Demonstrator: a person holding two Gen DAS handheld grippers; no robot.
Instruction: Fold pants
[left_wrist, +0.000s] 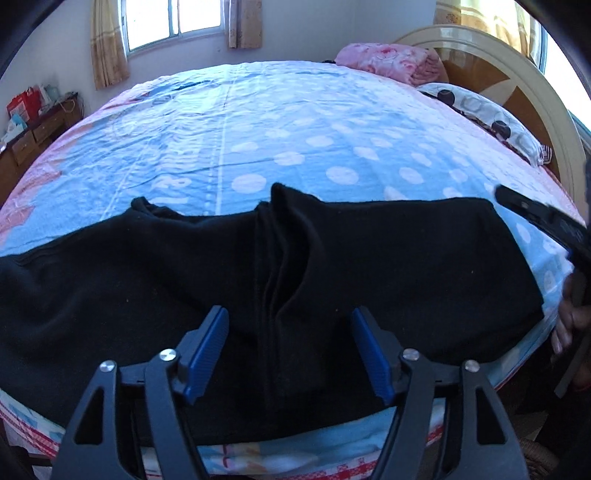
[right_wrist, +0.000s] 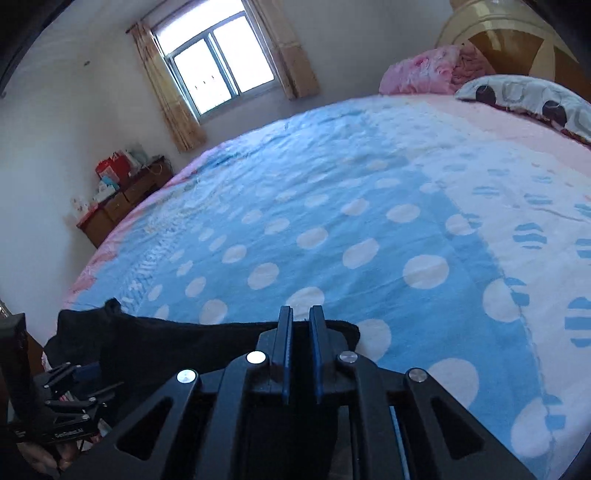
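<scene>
Nearest in the left wrist view, the left gripper (left_wrist: 290, 334) hangs with its blue pads (left_wrist: 207, 350) spread wide over the middle of the black pants (left_wrist: 406, 266), with nothing between them; the cloth lies under them, not in them. The pants lie along the near edge of the bed (left_wrist: 258, 129), partly doubled, with a thick ridge of bunched layers running away from the camera right between the open jaws. That spot looks chosen: a pinch there would take all the layers at once for the next fold, though that is only a guess. To the right, the right gripper (right_wrist: 301, 347) sits over the far right corner of the pants, its jaws drawn almost together. A narrow gap shows between the pads, and cloth lies right at the tips, but I cannot tell if any is actually pinched. In the left view a hand (left_wrist: 565, 325) grips that tool's handle. Beyond the pants the dotted blue bedsheet runs clear to a spotted pillow (left_wrist: 480, 107) and a pink blanket (left_wrist: 391, 61) by the headboard, leaving room to fold.
</scene>
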